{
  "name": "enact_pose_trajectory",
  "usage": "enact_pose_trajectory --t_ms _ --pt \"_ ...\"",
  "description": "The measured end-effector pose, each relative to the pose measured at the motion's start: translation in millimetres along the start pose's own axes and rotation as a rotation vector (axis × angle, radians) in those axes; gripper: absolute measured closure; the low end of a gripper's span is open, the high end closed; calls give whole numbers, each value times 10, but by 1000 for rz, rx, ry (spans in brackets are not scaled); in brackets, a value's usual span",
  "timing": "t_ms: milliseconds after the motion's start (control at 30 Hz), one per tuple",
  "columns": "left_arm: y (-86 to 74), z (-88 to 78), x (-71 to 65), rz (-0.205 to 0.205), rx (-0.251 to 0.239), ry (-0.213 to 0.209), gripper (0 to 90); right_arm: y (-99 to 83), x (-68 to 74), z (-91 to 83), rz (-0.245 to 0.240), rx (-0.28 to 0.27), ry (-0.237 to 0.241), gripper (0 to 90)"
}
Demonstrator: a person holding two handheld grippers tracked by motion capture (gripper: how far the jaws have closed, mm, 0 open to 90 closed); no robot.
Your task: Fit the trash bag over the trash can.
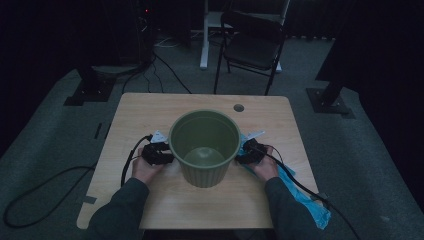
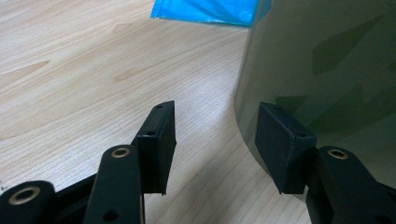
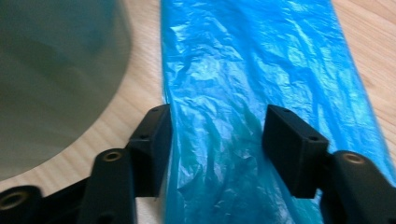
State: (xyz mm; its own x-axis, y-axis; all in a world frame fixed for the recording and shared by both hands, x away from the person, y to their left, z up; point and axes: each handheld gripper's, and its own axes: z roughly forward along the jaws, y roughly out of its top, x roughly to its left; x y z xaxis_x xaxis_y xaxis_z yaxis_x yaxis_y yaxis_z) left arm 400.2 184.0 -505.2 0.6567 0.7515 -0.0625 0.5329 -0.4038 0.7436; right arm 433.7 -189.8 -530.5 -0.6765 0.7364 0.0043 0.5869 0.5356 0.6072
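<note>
We count two hands, two grippers, one bin, one bag and one chair. Nearest us, two dark sleeves come in at about 6 o'clock on the desk (image 1: 165, 107), a rectangular top of pale wood grain with rounded corners and one round cable hole near its far edge.

The left hand (image 1: 144, 169) holds the left gripper (image 1: 161, 154) at about 9 o'clock of the bin; its fingers (image 2: 159, 142), flat black rectangular pads on jointed arms, stand wide apart and hold nothing. One pad lies against or just beside the bin's wall, and bare wood shows in the gap.

The right hand (image 1: 265, 167) holds the right gripper (image 1: 248, 152) at about 3 o'clock of the bin. Its fingers (image 3: 292, 147) are also spread wide, one on either side of the bag; whether they touch it we cannot tell. One black cable trails from each gripper.

The single bin (image 1: 205, 150) stands upright near the middle of the desk, between the two grippers: a round, smooth, olive-green plastic tub with a rolled rim, tapering downward, its outer wall faintly ribbed.

The one blue bag (image 3: 261, 93) is thin, glossy, crinkled plastic film, lying flat as a long strip just beside the bin and running toward 4 o'clock, over the desk's edge.

Farthest, at 12 o'clock, one black folding chair (image 1: 252, 42) stands on grey carpet.
</note>
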Motion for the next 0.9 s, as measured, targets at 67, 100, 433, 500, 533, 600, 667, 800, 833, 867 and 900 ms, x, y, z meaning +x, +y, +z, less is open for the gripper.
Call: enact_pose_trajectory --t_ms 67,100,433,500,533,600,667,800,833,867,900 --pt "0 0 -1 0 0 0 485 4 -17 -5 13 3 -11 482" --pt "-1 0 0 0 0 -1 486 5 -25 -8 18 3 -16 508" --pt "-2 2 3 -4 2 -4 488 -44 -105 -63 75 1 -59 820" --pt "-1 4 -1 -3 4 -3 490 -95 -164 -91 122 -11 -38 881" --pt "-1 3 -1 -1 4 -3 491 -112 -178 -102 131 -12 -25 890" --pt "-3 4 0 -2 4 -5 492 -142 -205 -126 129 -12 -11 895" --pt "-3 4 1 -1 4 -6 494 -157 -206 -147 117 -4 -23 896" --pt "-3 4 -2 0 3 -5 498 -155 -211 -219 112 -13 -26 897" --pt "-3 4 -2 0 3 -5 500 -155 -211 -219 112 -13 -26 897" --pt "-3 5 -7 0 4 -9 500 -146 -217 -251 111 -23 -27 897" --pt "-3 7 -14 1 3 -12 500 -131 -224 -327 116 -49 -28 897"
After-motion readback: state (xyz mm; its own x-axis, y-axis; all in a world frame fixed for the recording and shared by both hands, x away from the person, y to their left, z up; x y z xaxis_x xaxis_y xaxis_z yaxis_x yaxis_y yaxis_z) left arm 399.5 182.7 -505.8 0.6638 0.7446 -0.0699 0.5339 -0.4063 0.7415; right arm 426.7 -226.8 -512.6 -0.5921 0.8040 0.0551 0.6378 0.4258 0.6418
